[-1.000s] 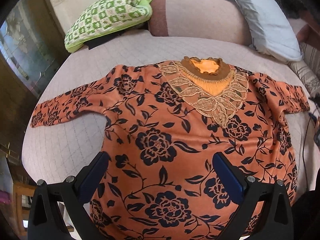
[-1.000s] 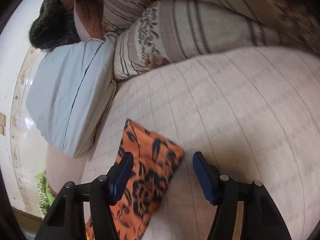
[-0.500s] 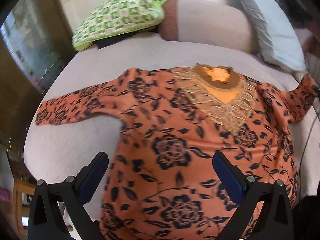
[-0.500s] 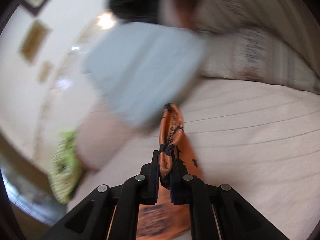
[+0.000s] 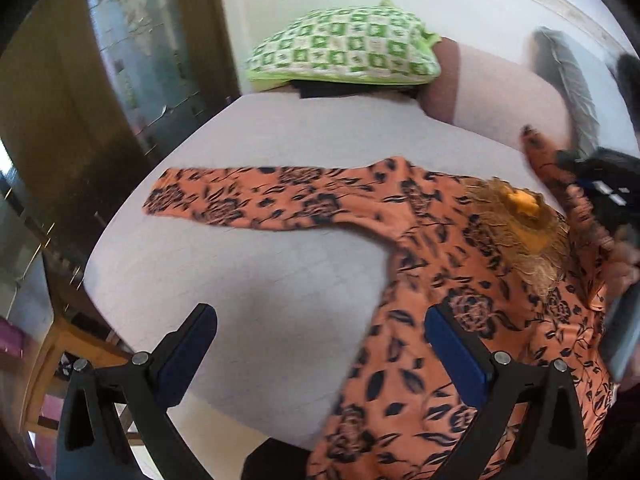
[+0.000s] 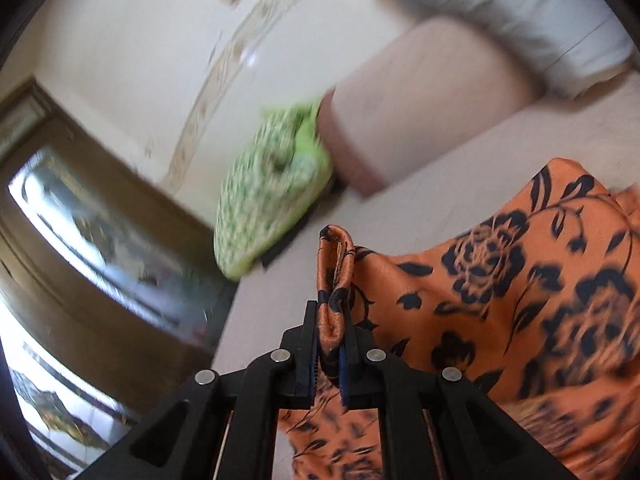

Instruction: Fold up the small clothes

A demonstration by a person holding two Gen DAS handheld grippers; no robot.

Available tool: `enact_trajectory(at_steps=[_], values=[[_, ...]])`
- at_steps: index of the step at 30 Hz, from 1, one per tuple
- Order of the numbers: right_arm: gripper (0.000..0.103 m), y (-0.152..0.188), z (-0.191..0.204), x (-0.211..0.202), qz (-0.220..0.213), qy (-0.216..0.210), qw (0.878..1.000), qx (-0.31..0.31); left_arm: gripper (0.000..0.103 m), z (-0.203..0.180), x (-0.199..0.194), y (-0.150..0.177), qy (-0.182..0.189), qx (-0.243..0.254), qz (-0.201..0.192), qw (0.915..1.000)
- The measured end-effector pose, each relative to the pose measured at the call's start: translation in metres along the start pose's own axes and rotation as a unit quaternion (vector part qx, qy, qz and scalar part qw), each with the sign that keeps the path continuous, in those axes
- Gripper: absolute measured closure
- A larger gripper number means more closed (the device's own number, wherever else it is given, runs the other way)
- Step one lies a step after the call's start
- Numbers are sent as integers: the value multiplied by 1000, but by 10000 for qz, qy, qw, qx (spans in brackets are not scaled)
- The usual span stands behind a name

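Observation:
An orange top with black flowers (image 5: 460,280) lies on the pale bed cover (image 5: 260,280), its left sleeve (image 5: 248,200) stretched flat to the left. My left gripper (image 5: 320,344) is open and empty above the cover beside the top's left side. My right gripper (image 6: 331,344) is shut on the cuff of the right sleeve (image 6: 334,264) and holds it lifted over the top's body (image 6: 520,280). In the left wrist view the right gripper (image 5: 600,192) shows at the right edge with the raised sleeve (image 5: 540,156).
A green checked cushion (image 5: 344,52) and a pinkish bolster (image 5: 500,96) lie at the head of the bed, with a grey pillow (image 5: 572,80) at the right. A wooden door (image 5: 60,100) and a wooden chair (image 5: 60,360) stand off the bed's left edge.
My right gripper shut on the right sleeve's cuff, lifted it and carried it left over the top. My left gripper swung left toward the left sleeve, still open.

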State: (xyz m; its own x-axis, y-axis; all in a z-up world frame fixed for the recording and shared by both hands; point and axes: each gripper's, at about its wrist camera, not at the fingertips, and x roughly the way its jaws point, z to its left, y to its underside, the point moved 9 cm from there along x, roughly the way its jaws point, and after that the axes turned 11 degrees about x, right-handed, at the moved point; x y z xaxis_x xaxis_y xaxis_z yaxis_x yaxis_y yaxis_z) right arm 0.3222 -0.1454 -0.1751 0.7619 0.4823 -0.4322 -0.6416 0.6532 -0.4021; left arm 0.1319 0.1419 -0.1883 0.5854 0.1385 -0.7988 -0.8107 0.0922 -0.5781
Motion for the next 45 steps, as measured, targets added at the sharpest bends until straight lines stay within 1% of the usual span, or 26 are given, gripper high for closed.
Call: enact_trajectory(at_steps=[1, 3, 4, 5, 6, 7, 8, 10, 14, 15, 17, 21, 23, 26, 29, 31, 33, 34, 36, 37, 38, 39, 40, 42, 44, 45], values=[[92, 14, 9, 17, 158, 58, 9998, -76, 0, 8, 0, 4, -14, -53, 24, 10000], [90, 48, 19, 47, 559, 296, 9977, -258, 0, 21, 1, 10, -65, -119, 52, 9999], [83, 63, 20, 58, 786, 444, 9952, -374, 0, 27, 1, 13, -94, -153, 61, 9998], [62, 77, 21, 62, 1007, 512, 9925, -476, 0, 33, 1, 15, -111, -187, 65, 9997], [45, 90, 23, 68, 1249, 515, 9891, -579, 0, 39, 0, 17, -136, -238, 74, 9996], [27, 101, 27, 69, 1356, 399, 9880, -627, 0, 45, 1, 19, -143, -276, 80, 9995], [27, 106, 30, 67, 1320, 312, 9885, -674, 0, 49, 2, 21, -153, -316, 90, 9993], [27, 109, 28, 57, 1249, 292, 9876, -907, 0, 61, 7, 25, -132, -440, 150, 9988], [27, 99, -5, 22, 1042, 586, 9854, -1209, 0, 83, 27, 37, 209, -954, 424, 9943], [27, 93, -17, 11, 986, 661, 9855, -1215, 0, 90, 36, 39, 356, -1148, 495, 9915], [27, 86, -44, -6, 894, 818, 9855, -1190, 0, 100, 51, 41, 524, -1406, 608, 9868], [28, 79, -92, -33, 792, 1162, 9832, -1163, 0, 127, 89, 35, 827, -1947, 827, 9739], [28, 81, -108, -39, 773, 1294, 9812, -1206, 0, 146, 105, 27, 895, -2251, 858, 9664], [29, 90, -122, -41, 800, 1171, 9823, -1223, 0, 175, 126, 11, 927, -2575, 802, 9585], [29, 98, -133, -34, 742, 1272, 9790, -1407, 0, 203, 148, -4, 946, -2807, 831, 9515], [29, 102, -131, -32, 605, 1363, 9735, -1731, 0, 214, 165, -11, 1148, -2967, 962, 9432], [28, 104, -130, -29, 628, 1417, 9706, -1843, 0, 225, 180, -12, 1338, -3272, 1076, 9292], [28, 104, -131, -28, 634, 1421, 9705, -1842, 0, 232, 188, -14, 1406, -3445, 1085, 9219], [28, 103, -132, -28, 628, 1369, 9723, -1789, 2, 239, 199, -17, 1524, -3659, 1047, 9121], [27, 103, -133, -28, 624, 1342, 9731, -1763, 6, 243, 205, -18, 1592, -3772, 1025, 9066], [27, 103, -133, -28, 622, 1324, 9737, -1747, 13, 246, 211, -19, 1636, -3883, 1015, 9012], [27, 103, -133, -28, 622, 1317, 9739, -1743, 15, 248, 215, -20, 1643, -3944, 1010, 8985], [27, 103, -134, -28, 626, 1315, 9739, -1743, 15, 252, 220, -23, 1608, -3981, 931, 8983], [27, 102, -134, -28, 623, 1301, 9744, -1725, 18, 258, 223, -33, 1570, -3931, 717, 9032], [27, 102, -135, -29, 625, 1254, 9758, -1678, 39, 263, 229, -39, 1607, -3925, 630, 9034], [27, 102, -135, -28, 627, 1237, 9763, -1659, 44, 266, 234, -40, 1615, -3970, 613, 9014]])
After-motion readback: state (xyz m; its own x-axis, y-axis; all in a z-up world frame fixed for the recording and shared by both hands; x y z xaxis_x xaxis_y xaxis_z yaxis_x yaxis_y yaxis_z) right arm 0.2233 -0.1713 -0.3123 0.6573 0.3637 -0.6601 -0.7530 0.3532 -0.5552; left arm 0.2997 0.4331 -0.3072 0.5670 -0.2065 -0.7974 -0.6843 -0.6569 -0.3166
